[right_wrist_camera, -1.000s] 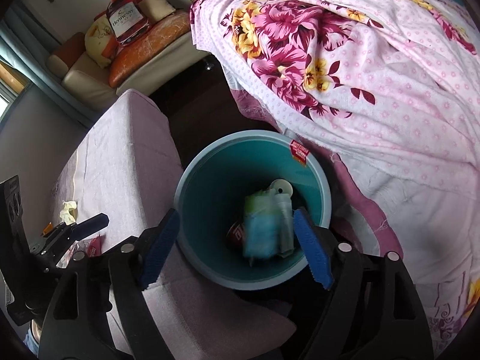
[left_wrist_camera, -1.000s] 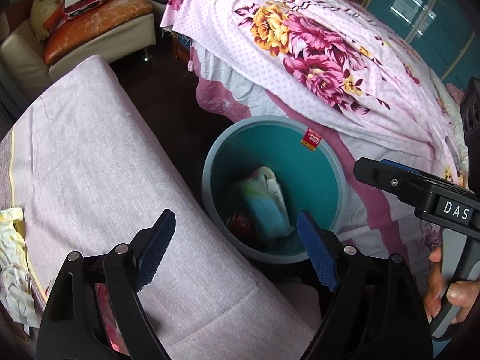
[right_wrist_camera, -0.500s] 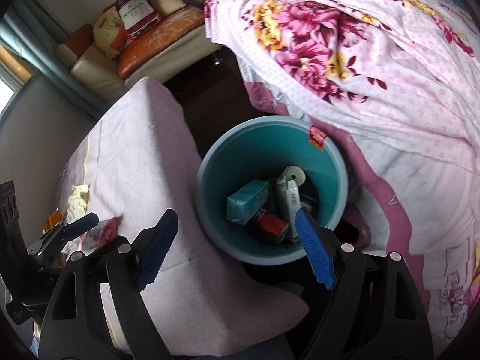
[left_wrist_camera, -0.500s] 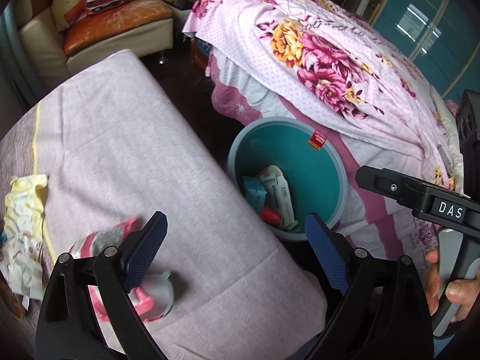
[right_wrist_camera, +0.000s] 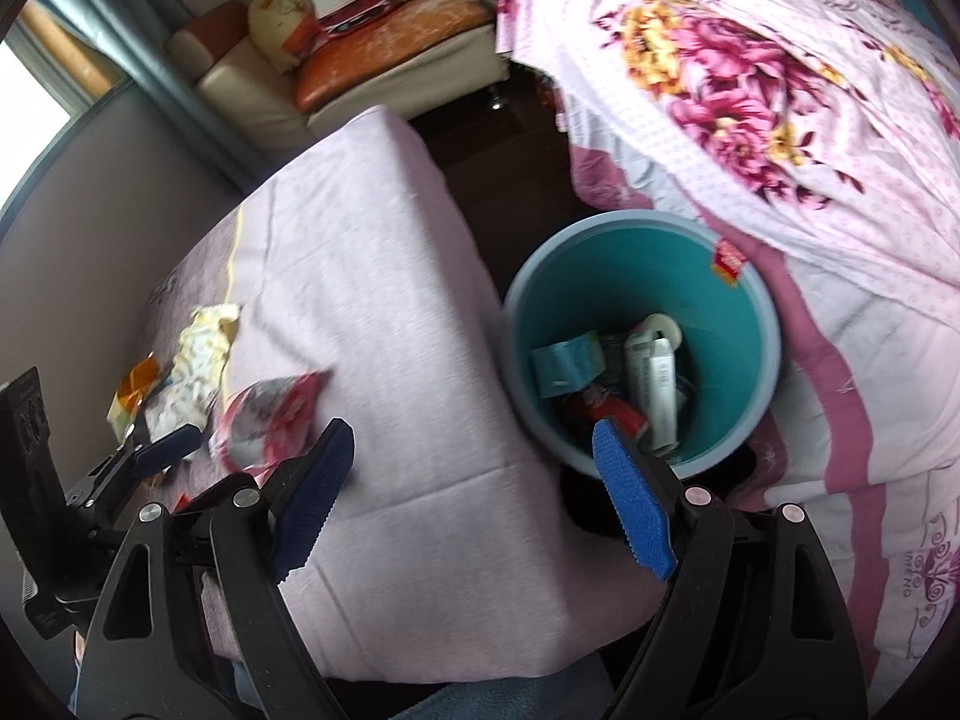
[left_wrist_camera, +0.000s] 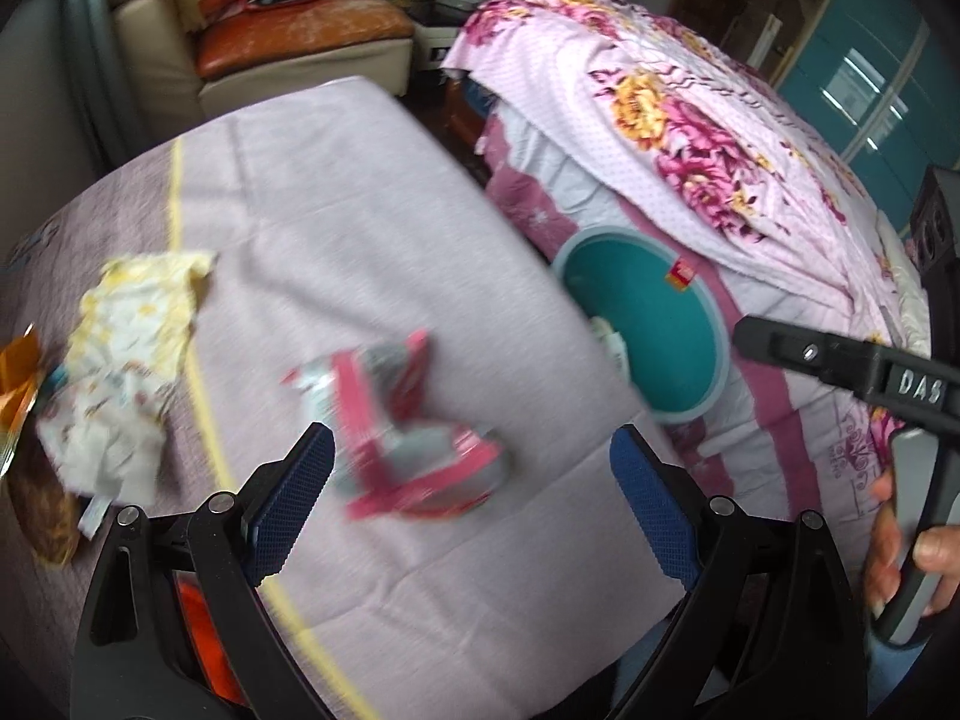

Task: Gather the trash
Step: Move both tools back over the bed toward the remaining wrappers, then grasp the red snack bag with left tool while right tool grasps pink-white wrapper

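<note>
Left wrist view: pink cloth-covered worktop (left_wrist_camera: 372, 192) bears leftover trash, beside the round teal plastic bin (left_wrist_camera: 651, 324) holding collected pieces. Left claw (left_wrist_camera: 474, 492), jaws just widened and empty, hovers over the crumpled pink-and-silver wrapper (left_wrist_camera: 402, 432); right claw (right_wrist_camera: 474, 498) gapes empty.
</note>
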A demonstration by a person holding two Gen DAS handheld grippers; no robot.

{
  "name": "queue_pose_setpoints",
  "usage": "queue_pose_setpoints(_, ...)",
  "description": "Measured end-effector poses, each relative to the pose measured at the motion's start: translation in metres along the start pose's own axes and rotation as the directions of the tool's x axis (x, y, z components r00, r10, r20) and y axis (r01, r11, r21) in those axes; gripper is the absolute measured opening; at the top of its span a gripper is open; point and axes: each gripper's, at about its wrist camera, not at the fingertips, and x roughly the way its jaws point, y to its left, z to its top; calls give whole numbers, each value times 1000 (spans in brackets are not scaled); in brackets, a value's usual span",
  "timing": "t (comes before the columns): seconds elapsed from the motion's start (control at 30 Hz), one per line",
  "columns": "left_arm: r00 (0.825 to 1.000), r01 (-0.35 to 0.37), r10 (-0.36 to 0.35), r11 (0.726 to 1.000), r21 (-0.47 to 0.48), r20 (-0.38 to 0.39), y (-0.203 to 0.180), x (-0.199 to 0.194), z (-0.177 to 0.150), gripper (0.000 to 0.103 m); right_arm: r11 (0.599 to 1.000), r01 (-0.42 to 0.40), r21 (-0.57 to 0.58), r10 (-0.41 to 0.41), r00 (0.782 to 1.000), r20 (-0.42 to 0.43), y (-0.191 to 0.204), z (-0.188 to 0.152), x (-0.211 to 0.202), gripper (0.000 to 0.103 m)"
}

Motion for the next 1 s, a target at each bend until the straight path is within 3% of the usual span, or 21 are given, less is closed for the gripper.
queue_pose_setpoints(0.37, 997, -79, 79, 996, -49, -11, 78, -35, -54, 93, 996, -29, -82, 24, 998, -60, 59, -20, 17, 78)
queue_pose_setpoints(0.57, 992, -113, 109, 991, -69, -58, 117, -39, -88, 93, 993, -31, -110, 21, 996, -87, 81, -28, 28, 78)
queue_pose_setpoints(0.8, 990, -93, 79, 988, -126, -117, 142, -24, -112, 93, 988, -30, -151, 11, 992, -127, 107, -31, 44, 78)
queue_pose_setpoints(0.97, 992, -64, 46, 986, -154, -116, 149, -18, -118, 93, 985, -23, -173, 0, 991, -136, 118, -29, 49, 78)
queue_pose_setpoints(1.0, 994, -58, 43, 986, -153, -105, 149, -18, -119, 83, 984, -21, -175, -4, 990, -138, 120, -27, 50, 78)
